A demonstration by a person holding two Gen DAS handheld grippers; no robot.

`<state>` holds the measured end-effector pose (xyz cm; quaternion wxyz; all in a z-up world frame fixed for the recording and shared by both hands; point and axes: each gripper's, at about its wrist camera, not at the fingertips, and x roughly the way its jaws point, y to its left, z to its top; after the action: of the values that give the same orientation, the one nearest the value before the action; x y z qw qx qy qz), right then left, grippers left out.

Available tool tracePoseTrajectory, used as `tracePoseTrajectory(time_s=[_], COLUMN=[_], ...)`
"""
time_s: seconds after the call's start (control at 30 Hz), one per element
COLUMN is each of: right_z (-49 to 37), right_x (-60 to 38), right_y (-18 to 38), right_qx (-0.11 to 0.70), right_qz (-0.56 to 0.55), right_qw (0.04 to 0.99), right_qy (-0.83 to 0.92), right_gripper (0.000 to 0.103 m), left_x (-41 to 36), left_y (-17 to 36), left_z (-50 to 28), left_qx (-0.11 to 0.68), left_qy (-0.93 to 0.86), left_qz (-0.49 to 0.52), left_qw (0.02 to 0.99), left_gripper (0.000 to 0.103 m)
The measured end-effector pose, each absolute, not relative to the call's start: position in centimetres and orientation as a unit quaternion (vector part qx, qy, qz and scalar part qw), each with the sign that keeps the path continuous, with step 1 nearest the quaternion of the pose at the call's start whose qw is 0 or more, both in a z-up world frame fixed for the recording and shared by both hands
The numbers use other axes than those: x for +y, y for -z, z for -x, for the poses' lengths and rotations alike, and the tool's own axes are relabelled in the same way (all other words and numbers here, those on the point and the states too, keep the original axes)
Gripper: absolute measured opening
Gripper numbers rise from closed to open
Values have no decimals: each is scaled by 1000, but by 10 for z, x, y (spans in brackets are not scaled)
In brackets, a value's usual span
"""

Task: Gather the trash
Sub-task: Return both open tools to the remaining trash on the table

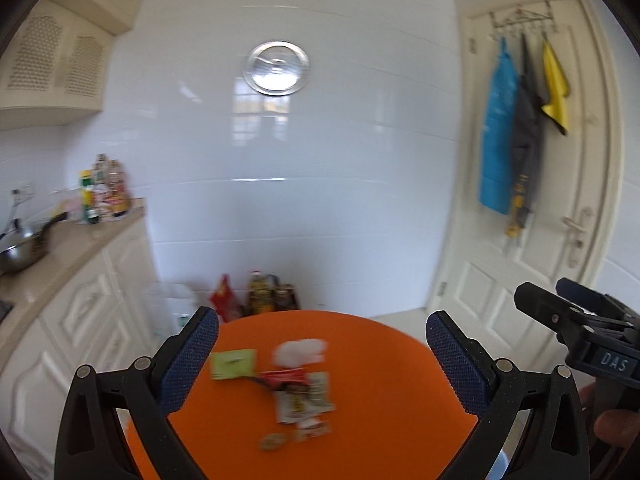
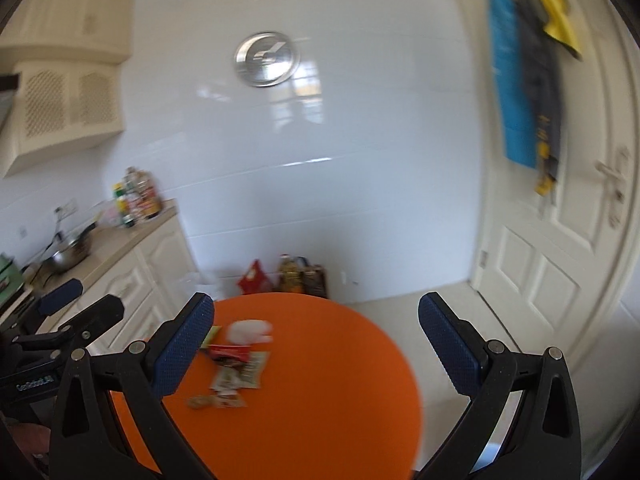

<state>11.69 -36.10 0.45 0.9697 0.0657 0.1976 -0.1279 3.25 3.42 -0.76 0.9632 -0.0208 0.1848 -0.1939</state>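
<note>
A round orange table [image 1: 380,420] holds a blurred pile of trash: a green packet [image 1: 233,363], a white crumpled tissue [image 1: 300,351], a red wrapper [image 1: 286,378], a pale printed wrapper [image 1: 304,400] and a small round scrap [image 1: 272,441]. My left gripper [image 1: 322,360] is open and empty above the table's near edge. My right gripper [image 2: 316,344] is open and empty, with the pile [image 2: 236,368] low on its left over the table [image 2: 320,400]. Each gripper shows in the other's view: the right one [image 1: 580,320], the left one [image 2: 76,304].
A kitchen counter [image 1: 60,256] with cream cabinets runs along the left, bearing a pan [image 1: 20,252] and bottles [image 1: 104,192]. Bags and bottles [image 1: 256,296] stand on the floor by the white tiled wall. A door [image 1: 560,200] with hanging cloths is at the right.
</note>
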Motion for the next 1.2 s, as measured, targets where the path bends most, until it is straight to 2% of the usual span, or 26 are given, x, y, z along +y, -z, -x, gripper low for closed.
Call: tracePoseTrajectory(time_s=[0.2, 0.4, 0.7, 0.9, 1.0, 1.07, 1.2], right_z=[-144, -173, -221, -232, -234, -236, -241], right_x=[-305, -284, -292, -302, -309, -313, -319], right_y=[5, 36, 99, 144, 157, 161, 170], right_qx=[211, 254, 337, 391, 404, 410, 422], right_qz=[-29, -14, -24, -38, -46, -48, -51], right_qw=[974, 965, 939, 917, 911, 908, 902], right_qy=[78, 62, 63, 71, 73, 77, 78], right_gripper=[103, 103, 103, 103, 103, 103, 103], left_x=[74, 80, 32, -15, -25, -37, -48], left_y=[37, 76, 135, 160, 178, 189, 196], left_z=[-13, -38, -110, -191, -219, -239, -261], left_qx=[205, 257, 340, 391, 409, 422, 430], left_qy=[142, 126, 152, 180, 187, 190, 200], left_qz=[39, 43, 25, -2, -13, -18, -22], left_qw=[968, 957, 928, 903, 893, 886, 880], left_gripper=[102, 102, 102, 100, 90, 74, 57])
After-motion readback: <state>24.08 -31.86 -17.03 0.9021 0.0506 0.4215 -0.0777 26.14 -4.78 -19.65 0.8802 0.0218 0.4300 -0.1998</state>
